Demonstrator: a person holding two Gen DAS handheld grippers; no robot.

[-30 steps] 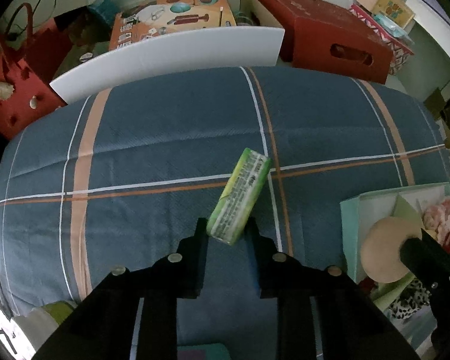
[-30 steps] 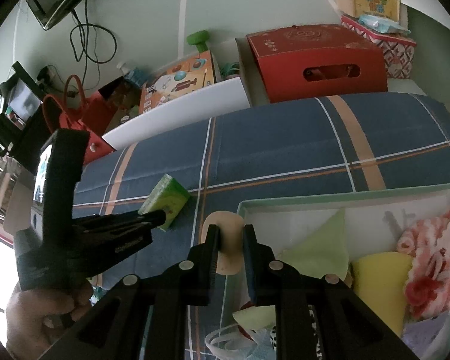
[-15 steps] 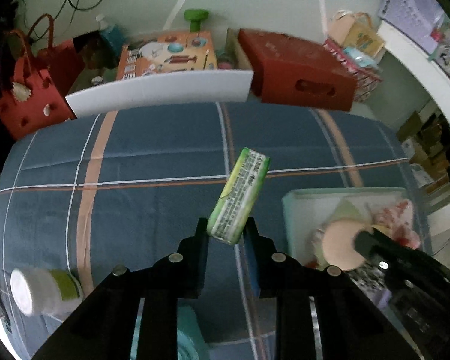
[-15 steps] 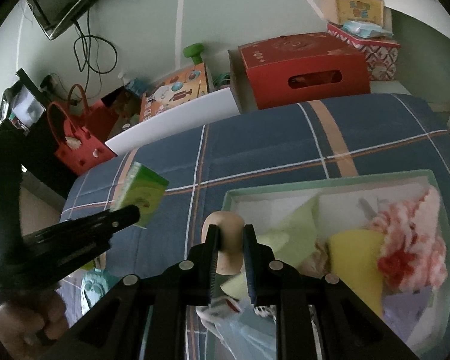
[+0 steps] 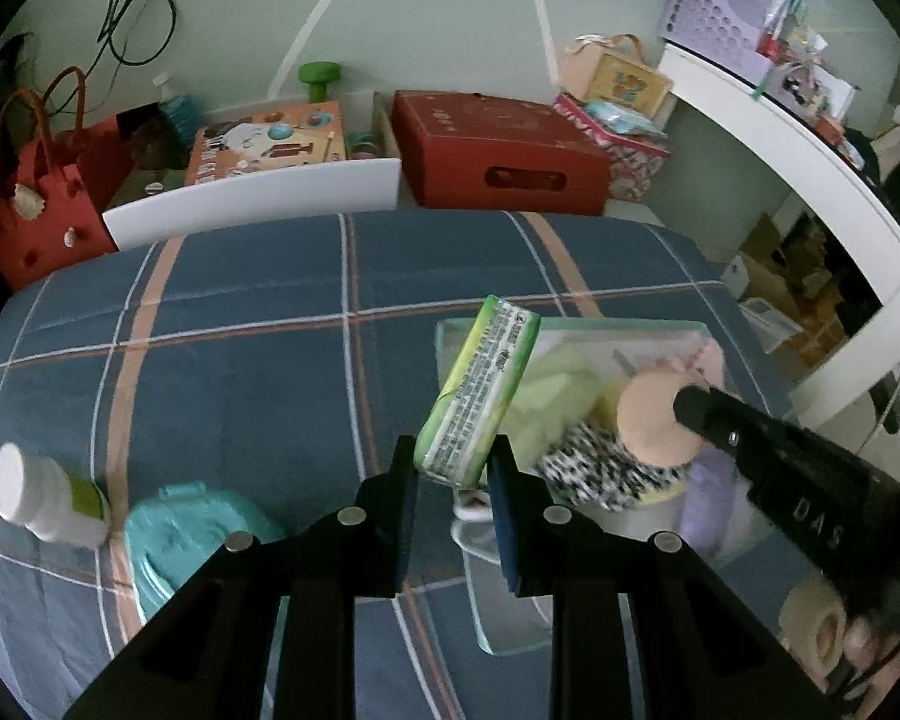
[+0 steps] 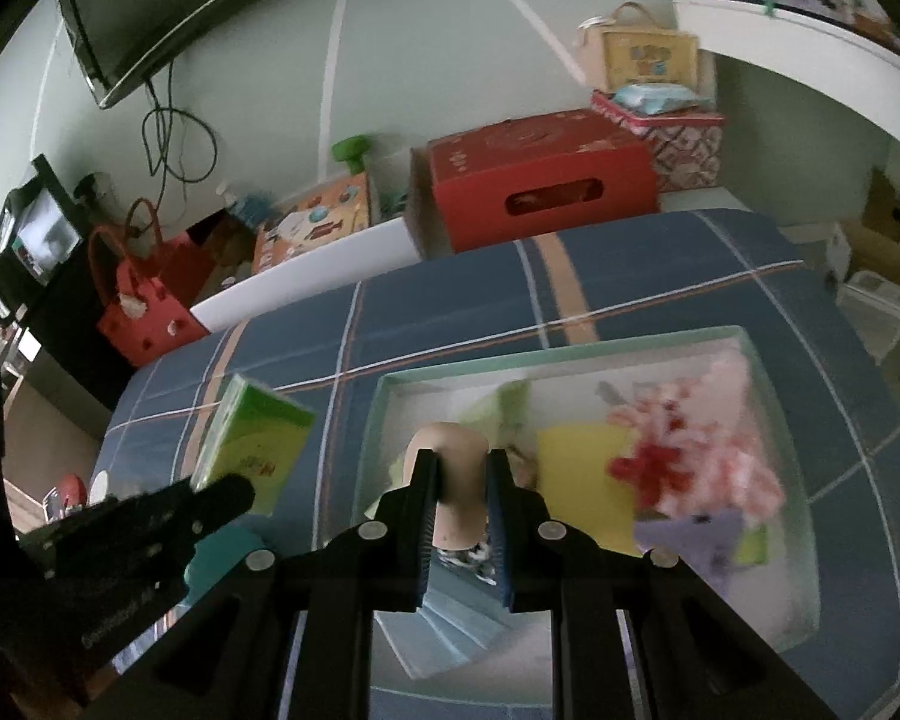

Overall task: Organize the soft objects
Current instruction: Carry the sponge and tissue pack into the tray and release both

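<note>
You had the left gripper clamped on the lower end of the green tissue pack, which stuck up toward one o'clock from the jaws, above the near left corner of the mint box. The right gripper was pinched tight on the beige puff, held over the left part of the same box, at about three o'clock from the pack in the left wrist view. To do this step well, I judge you needed both soft pieces well inside the box walls before letting go, lowering each onto a free patch among the cloths and keeping the two tools from crossing, since they hung close together. The pack looked squashy, so a light grip should have sufficed. The left wrist view showed what the other hardly did: a white-capped bottle at nine o'clock and a teal pouch at eight o'clock, both on the plaid cloth outside the box. The right wrist view alone showed the box interior plainly: a yellow cloth, a pink and red knitted piece, and the pack's broad green face.
</note>
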